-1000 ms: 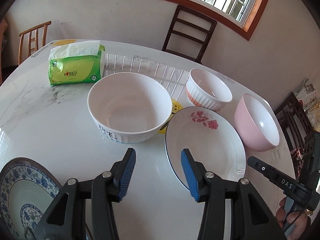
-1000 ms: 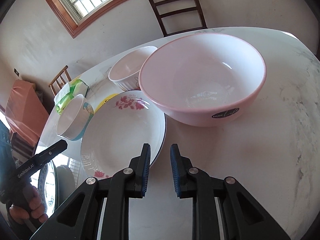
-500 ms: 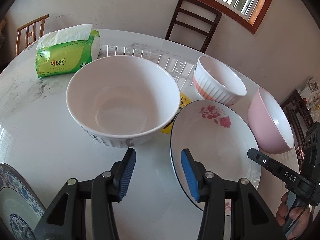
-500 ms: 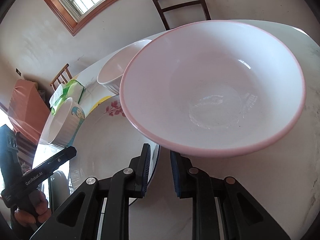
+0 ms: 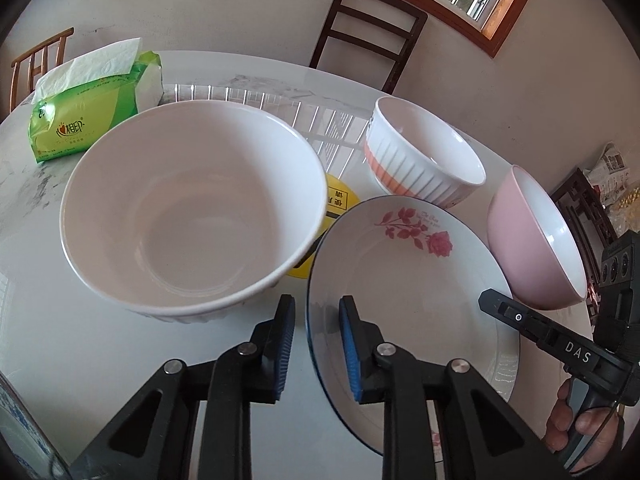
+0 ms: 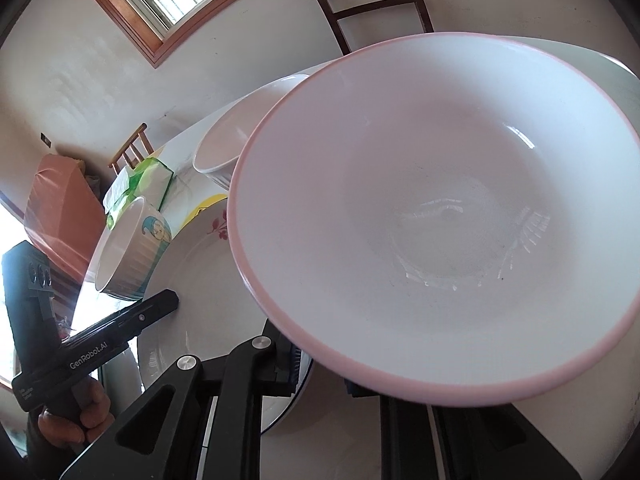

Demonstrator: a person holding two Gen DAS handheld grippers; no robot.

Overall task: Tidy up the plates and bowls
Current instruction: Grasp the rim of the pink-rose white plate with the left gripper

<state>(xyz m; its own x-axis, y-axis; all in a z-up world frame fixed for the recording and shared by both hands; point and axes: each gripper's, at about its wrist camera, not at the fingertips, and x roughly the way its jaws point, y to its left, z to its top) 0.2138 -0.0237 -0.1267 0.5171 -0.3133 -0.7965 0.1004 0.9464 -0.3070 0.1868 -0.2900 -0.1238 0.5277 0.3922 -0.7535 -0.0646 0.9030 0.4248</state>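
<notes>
In the left wrist view, my left gripper (image 5: 314, 344) stands partly open with the near rim of the rose-patterned plate (image 5: 404, 280) between its blue pads. A large white bowl (image 5: 192, 208) sits just left of it, a ribbed orange-and-white bowl (image 5: 424, 160) behind, a pink bowl (image 5: 536, 240) at right. In the right wrist view the pink bowl (image 6: 440, 220) fills the frame and hides my right gripper's fingertips (image 6: 320, 364). One dark pad (image 6: 294, 360) shows under its rim. The rose plate (image 6: 192, 280) lies left.
A green tissue pack (image 5: 96, 100) lies at the table's far left. A yellow sticker (image 5: 336, 208) lies between bowl and plate. A blue patterned plate's edge (image 5: 16, 432) shows at bottom left. Wooden chairs (image 5: 368, 32) stand behind the table.
My left gripper moved forward and right, and its jaws narrowed around the rose plate's rim. My right gripper moved forward under the pink bowl, which now covers its fingertips.
</notes>
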